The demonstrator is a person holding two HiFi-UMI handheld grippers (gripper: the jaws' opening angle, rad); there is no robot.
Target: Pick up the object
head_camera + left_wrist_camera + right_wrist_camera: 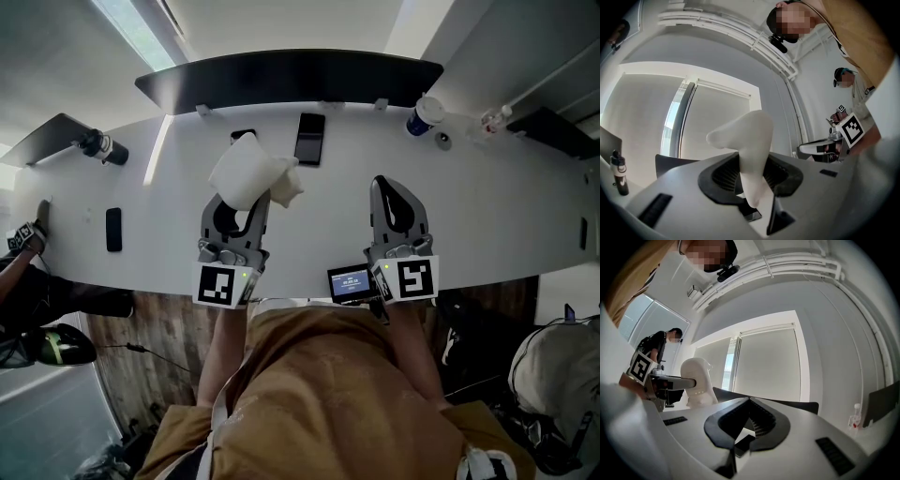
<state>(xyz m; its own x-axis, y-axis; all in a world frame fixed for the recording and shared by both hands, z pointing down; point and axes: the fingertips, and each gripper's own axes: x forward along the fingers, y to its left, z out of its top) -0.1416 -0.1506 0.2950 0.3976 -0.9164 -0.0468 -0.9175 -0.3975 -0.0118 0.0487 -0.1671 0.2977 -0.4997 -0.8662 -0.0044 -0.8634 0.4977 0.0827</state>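
The object is a soft white lump, bulging at one end. My left gripper is shut on it above the white table; the lump stands up between the black pads in the left gripper view, white object pinched at its narrow lower part. To the right, my right gripper hovers over the table with its jaws shut and nothing between them; in the right gripper view its tips meet. That view also shows the white object off to the left.
A black phone lies beyond the grippers, a smaller dark slab at the left. A capped bottle stands back right, a black bottle back left. A small screen sits by my right gripper. Another person's hand reaches in at the far left.
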